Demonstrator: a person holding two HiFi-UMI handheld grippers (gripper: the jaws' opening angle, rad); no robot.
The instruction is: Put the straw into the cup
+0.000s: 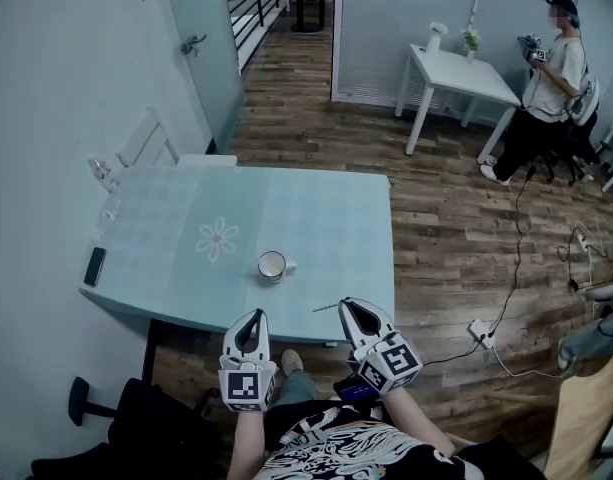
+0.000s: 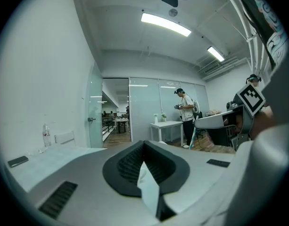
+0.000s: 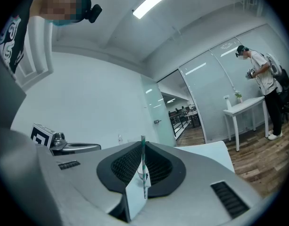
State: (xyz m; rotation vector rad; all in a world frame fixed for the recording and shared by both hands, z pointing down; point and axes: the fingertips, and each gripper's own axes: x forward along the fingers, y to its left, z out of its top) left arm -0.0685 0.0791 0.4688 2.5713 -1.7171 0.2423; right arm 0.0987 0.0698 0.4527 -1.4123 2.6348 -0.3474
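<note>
A white cup (image 1: 272, 265) stands on the pale blue glass table (image 1: 336, 228), close to its near edge. My right gripper (image 1: 352, 308) hovers over that edge, just right of the cup, shut on a thin green-striped straw (image 1: 328, 308) that pokes out leftward. In the right gripper view the straw (image 3: 143, 166) stands upright, pinched between the closed jaws. My left gripper (image 1: 253, 317) hangs below the near edge in front of the cup, shut with nothing in it. The left gripper view shows its jaws pressed together (image 2: 146, 180).
A black phone (image 1: 94, 266) lies at the table's left edge and a bottle (image 1: 103, 173) stands at the far left corner. A white chair (image 1: 161, 153) is behind the table. A person (image 1: 554, 73) stands by a white side table (image 1: 456, 73). Cables and a power strip (image 1: 481, 330) lie on the floor.
</note>
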